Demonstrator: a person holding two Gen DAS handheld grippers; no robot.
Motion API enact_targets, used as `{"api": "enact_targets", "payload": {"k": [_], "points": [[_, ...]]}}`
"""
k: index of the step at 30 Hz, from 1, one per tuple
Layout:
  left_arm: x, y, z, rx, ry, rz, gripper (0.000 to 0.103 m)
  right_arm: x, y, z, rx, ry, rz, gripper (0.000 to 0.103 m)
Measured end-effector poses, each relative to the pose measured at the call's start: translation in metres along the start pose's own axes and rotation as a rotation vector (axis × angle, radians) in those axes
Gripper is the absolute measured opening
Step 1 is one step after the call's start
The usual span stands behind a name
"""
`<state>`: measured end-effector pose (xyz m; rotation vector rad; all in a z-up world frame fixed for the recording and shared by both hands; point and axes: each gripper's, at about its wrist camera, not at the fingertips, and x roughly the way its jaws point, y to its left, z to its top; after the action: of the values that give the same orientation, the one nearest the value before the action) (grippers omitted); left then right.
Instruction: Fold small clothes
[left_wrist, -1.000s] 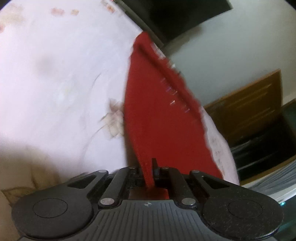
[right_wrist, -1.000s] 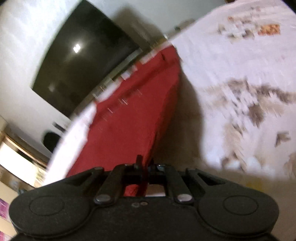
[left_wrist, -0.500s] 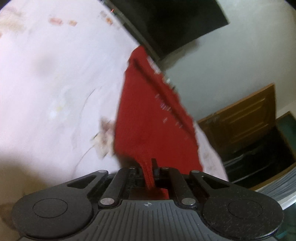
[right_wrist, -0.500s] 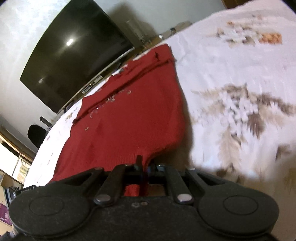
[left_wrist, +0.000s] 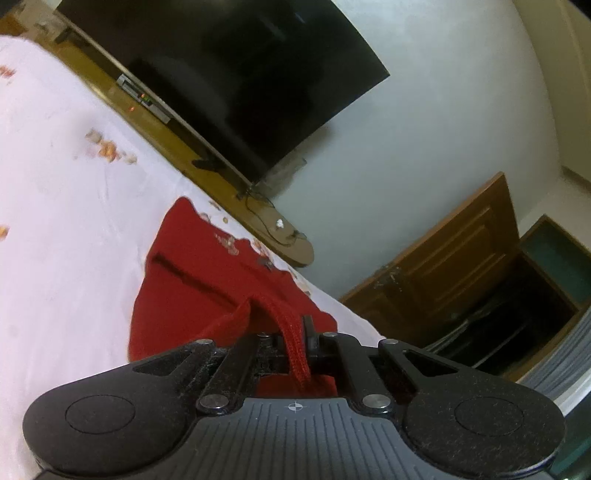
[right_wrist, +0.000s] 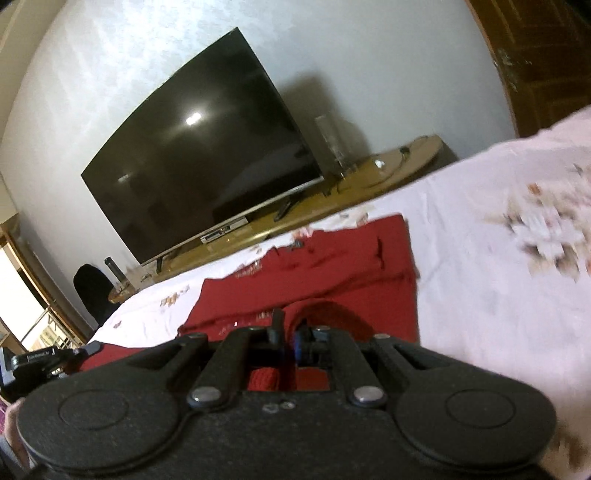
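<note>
Red knit garment (left_wrist: 207, 280) lies on the floral bedsheet (left_wrist: 66, 206), near hem lifted. Left gripper (left_wrist: 295, 343) and right gripper (right_wrist: 290, 339) each clamp tight on a hem corner. Step: probably 1st fold; next, carry hem fwd to far edge, corners level. Fingertips mostly hidden behind gripper bodies; sheet blurred.

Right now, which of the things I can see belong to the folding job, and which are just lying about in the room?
Part of the job:
- red knitted garment, on the bed
- left gripper, jaws shut on its ribbed edge
- right gripper, jaws shut on the garment
- floral bedsheet, the work surface

Just lying about:
- television
- wooden TV bench
- set-top box
- wooden door
</note>
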<state>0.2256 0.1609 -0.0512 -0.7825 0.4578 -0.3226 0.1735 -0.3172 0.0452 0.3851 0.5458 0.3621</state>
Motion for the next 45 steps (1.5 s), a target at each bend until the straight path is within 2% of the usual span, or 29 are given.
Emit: {"api": "enact_targets", "payload": {"k": [3,7,15,29,36,43,45], "points": [[0.014,-0.011,0.015,0.067,-0.002,0.021,0.004,0.015,-0.006,0.012,-0.015,-0.002,-0.001,0.005],[0.038,-0.034,0.034,0.230,-0.003,0.111,0.004,0.033,-0.011,0.025,-0.036,-0.002,-0.006,0.005],[0.075,-0.049,0.061,0.331,-0.001,0.166,0.004,0.067,-0.025,0.050,-0.057,-0.015,-0.011,0.005],[0.146,-0.025,0.093,0.364,0.042,0.197,0.004,0.140,-0.053,0.079,-0.045,-0.001,-0.011,0.005],[0.199,0.003,0.102,0.289,0.085,0.224,0.004,0.179,-0.083,0.090,0.017,0.039,-0.013,0.006],[0.252,0.037,0.102,0.273,0.145,0.282,0.004,0.233,-0.106,0.089,0.042,0.104,-0.023,0.006],[0.265,0.050,0.100,0.247,0.159,0.287,0.004,0.252,-0.115,0.086,0.058,0.142,-0.028,0.011]]}}
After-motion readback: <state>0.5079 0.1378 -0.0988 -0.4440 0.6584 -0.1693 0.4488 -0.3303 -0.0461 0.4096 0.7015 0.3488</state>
